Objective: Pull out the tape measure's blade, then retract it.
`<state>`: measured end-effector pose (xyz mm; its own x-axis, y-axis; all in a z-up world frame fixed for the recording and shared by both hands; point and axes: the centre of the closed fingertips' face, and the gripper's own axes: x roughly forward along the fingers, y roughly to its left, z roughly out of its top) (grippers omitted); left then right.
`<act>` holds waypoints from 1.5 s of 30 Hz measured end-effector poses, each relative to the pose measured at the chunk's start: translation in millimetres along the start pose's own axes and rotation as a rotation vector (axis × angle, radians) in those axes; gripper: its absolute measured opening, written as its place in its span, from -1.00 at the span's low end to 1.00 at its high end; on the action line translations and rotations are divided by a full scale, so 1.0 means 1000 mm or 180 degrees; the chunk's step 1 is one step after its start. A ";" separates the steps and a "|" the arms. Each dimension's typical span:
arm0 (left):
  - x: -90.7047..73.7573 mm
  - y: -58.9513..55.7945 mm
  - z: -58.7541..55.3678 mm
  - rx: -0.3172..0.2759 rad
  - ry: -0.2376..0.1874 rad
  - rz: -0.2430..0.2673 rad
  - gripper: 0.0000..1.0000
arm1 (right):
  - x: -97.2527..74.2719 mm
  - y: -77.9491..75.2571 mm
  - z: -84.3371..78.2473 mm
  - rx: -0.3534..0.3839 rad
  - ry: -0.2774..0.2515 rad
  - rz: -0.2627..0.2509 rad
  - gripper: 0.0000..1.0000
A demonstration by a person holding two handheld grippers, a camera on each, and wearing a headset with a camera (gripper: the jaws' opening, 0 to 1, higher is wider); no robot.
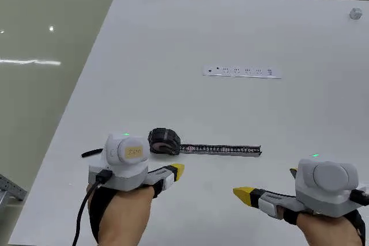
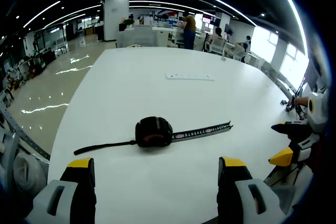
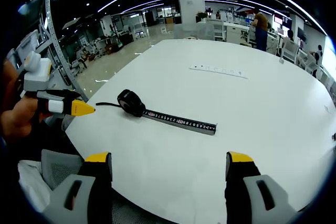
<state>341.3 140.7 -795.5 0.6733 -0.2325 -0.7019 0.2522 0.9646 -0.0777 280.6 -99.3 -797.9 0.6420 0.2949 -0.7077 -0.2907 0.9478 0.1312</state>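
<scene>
A black tape measure lies on the white table, its dark blade pulled out to the right and lying flat. A black wrist strap trails off its left side. My left gripper is open near the front edge, just in front of the case, touching nothing. My right gripper is open too, in front of the blade's free end. In the right gripper view the case lies left of centre, with the left gripper beside it.
A white power strip lies flat at the table's middle, beyond the tape. A small grey object sits at the far right corner. Glossy floor lies past the left table edge. People and desks stand in the background.
</scene>
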 end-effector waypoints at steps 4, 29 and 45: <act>0.005 -0.001 0.000 -0.0004 0.0001 0.0003 0.86 | 0.003 -0.001 -0.001 -0.0031 0.0018 0.0016 0.82; 0.064 -0.004 0.003 -0.0050 0.0069 0.0118 0.79 | 0.049 -0.035 -0.001 -0.0514 0.0307 0.0171 0.74; 0.088 0.004 0.006 -0.0188 -0.0002 0.0231 0.72 | 0.073 -0.048 -0.009 -0.1108 0.0537 0.0376 0.60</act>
<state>405.6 123.0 -853.5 0.6888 -0.1618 -0.7066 0.1612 0.9846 -0.0683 335.6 -124.5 -862.0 0.4728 0.3479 -0.8096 -0.5971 0.8022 -0.0039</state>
